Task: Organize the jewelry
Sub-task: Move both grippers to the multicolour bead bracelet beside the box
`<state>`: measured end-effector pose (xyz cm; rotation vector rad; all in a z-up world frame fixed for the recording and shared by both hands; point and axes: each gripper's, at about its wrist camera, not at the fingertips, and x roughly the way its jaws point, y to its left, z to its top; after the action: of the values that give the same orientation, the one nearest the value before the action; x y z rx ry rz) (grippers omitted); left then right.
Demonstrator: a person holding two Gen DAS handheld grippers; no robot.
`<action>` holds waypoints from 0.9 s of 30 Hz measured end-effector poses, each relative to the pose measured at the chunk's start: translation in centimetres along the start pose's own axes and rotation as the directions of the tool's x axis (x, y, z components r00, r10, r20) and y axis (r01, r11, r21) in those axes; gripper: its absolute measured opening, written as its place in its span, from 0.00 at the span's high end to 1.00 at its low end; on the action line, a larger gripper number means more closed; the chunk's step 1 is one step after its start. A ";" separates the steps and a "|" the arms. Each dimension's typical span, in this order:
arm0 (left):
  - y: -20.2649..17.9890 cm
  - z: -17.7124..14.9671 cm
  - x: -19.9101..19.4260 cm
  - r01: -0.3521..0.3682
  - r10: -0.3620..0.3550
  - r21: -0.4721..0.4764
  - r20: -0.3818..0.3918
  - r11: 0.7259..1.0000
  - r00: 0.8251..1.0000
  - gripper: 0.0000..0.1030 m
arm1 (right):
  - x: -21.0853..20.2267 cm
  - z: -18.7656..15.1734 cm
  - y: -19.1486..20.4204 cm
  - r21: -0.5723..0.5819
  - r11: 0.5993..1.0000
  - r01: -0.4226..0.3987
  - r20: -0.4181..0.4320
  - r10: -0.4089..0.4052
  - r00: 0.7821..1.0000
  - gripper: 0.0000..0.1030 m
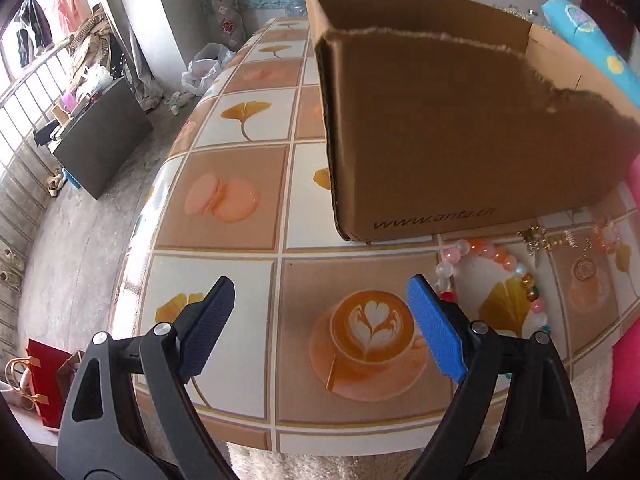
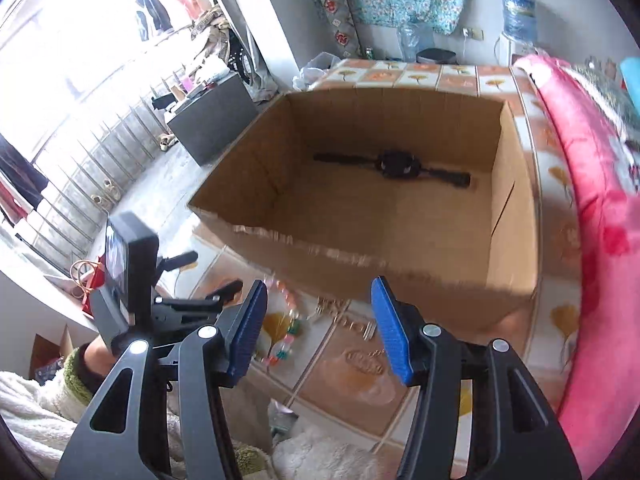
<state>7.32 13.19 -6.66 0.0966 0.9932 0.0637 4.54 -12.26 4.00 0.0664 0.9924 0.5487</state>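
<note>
- The cardboard box [image 2: 400, 208] sat open-topped on the surface [image 1: 240, 280], ready to collect pieces; a black watch [image 2: 394, 166] lay inside.
- The bead bracelet [image 1: 496, 272] lay just before it.
- Left hand-held gripper [image 1: 320, 320] was spread, empty, apparently to take it.
- Right hand-held gripper [image 2: 318, 328] was parted, empty.

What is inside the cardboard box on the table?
A black watch lies flat on the floor of the cardboard box. Nothing else shows inside; the strip of floor behind the near wall is hidden.

A lived-in home: hanging clothes [image 1: 60, 12], a patterned tablecloth [image 1: 236, 196], a pink quilt [image 2: 592, 216].
</note>
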 end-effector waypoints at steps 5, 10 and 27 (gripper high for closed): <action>0.5 -0.3 0.2 -0.020 0.020 0.006 0.009 1.000 1.000 0.10 | 3.7 -5.4 1.6 0.097 0.995 -0.007 -0.020 0.009 1.000 0.48; 1.0 -0.4 0.5 0.003 -0.002 -0.021 0.018 1.000 1.000 0.07 | 6.5 -7.2 3.1 0.118 0.993 -0.008 -0.054 0.014 0.998 0.49; 1.9 -1.0 0.6 0.069 -0.068 -0.023 0.025 0.997 0.997 0.07 | 9.7 -5.5 4.4 0.076 0.997 0.012 -0.062 -0.007 0.998 0.67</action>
<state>6.74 15.15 -7.50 0.0410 0.9704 0.0115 2.38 -4.93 -5.32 0.1136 1.0739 0.5067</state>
